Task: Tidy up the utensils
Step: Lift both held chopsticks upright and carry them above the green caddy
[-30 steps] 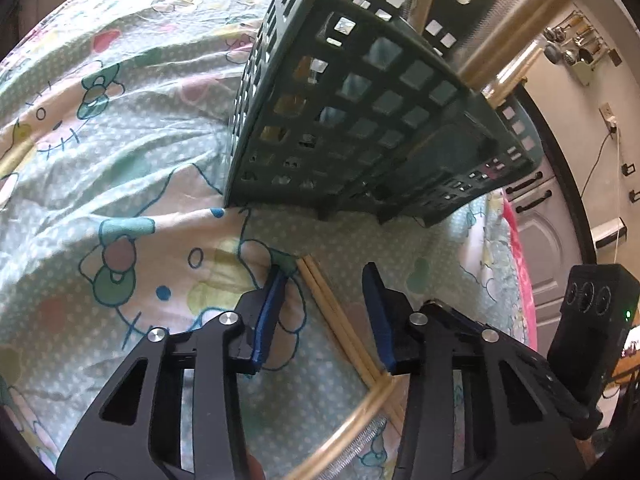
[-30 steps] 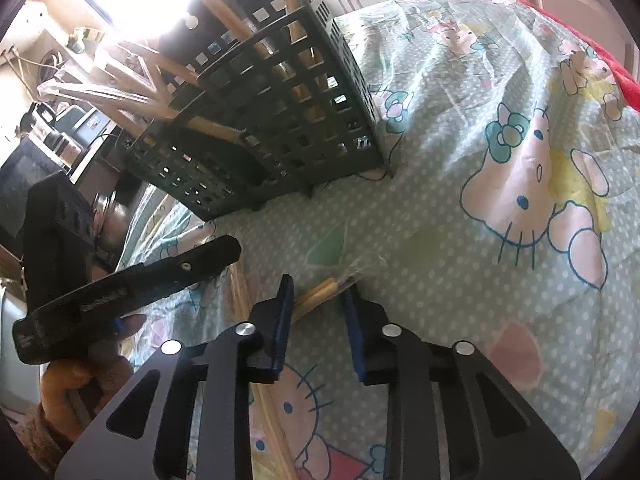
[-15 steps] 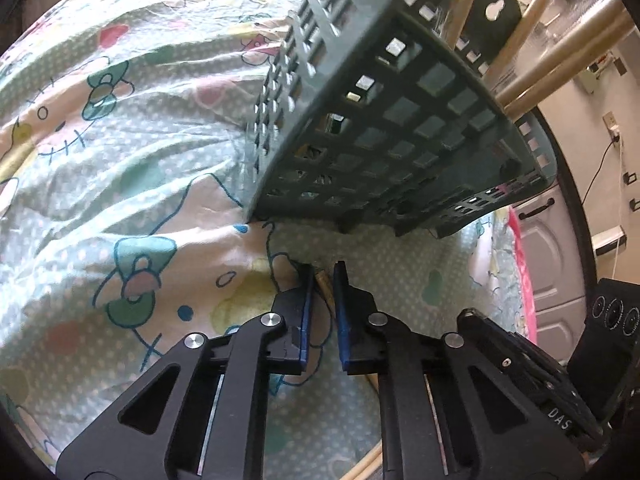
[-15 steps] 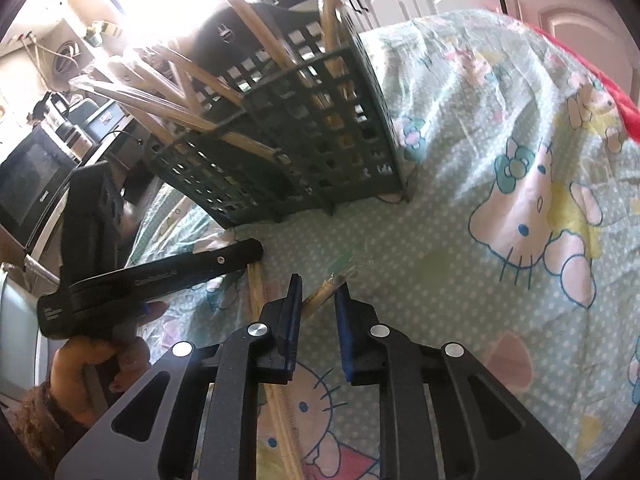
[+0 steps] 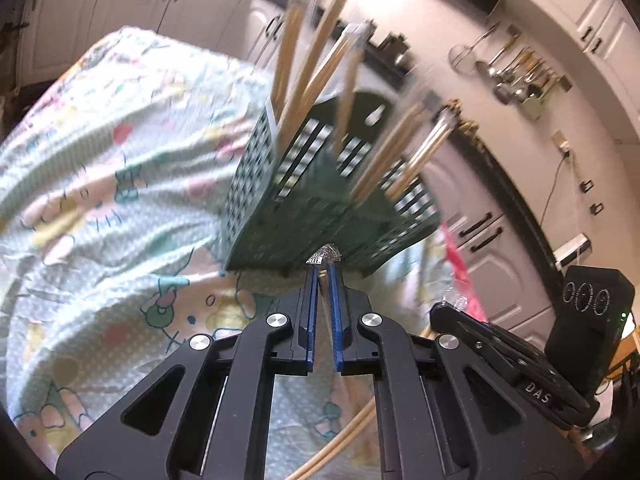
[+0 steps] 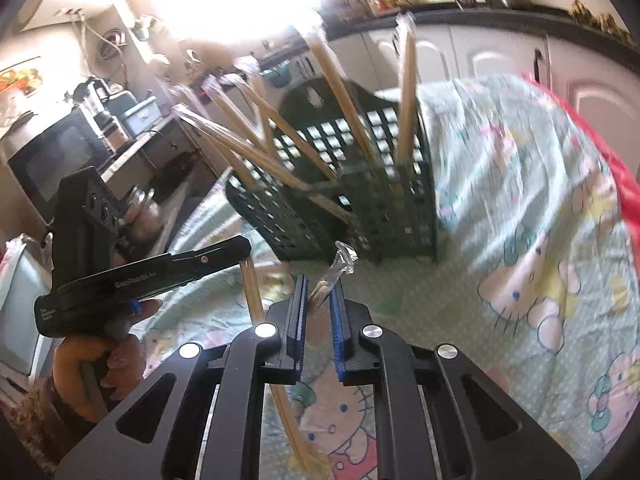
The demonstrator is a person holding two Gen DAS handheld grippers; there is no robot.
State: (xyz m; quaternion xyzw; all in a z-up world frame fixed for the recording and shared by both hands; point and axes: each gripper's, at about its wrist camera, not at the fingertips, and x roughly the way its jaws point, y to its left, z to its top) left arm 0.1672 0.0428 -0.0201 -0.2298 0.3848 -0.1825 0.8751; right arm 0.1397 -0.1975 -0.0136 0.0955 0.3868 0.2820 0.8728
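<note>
A dark green lattice basket (image 5: 320, 200) (image 6: 360, 200) stands on the Hello Kitty cloth and holds several wrapped wooden chopstick pairs that stick up. My left gripper (image 5: 324, 276) is shut on a wrapped chopstick pair whose plastic tip (image 5: 325, 258) pokes out between the fingertips, just in front of the basket. My right gripper (image 6: 319, 292) is shut on another wrapped chopstick pair (image 6: 334, 276), lifted off the cloth in front of the basket. The left gripper also shows in the right wrist view (image 6: 244, 246), holding its chopsticks (image 6: 252, 284).
The cloth (image 5: 100, 200) (image 6: 520, 240) covers the table, with a red edge (image 6: 624, 184) at the right. Kitchen cabinets (image 5: 500, 240), a microwave (image 6: 60, 156) and hanging utensils (image 5: 516, 72) surround it. The person's hand (image 6: 100, 364) holds the left gripper.
Both grippers closed on chopstick pairs lying on the cloth and lifted them. Both views tilted up, so the basket now appears farther and more upright.
</note>
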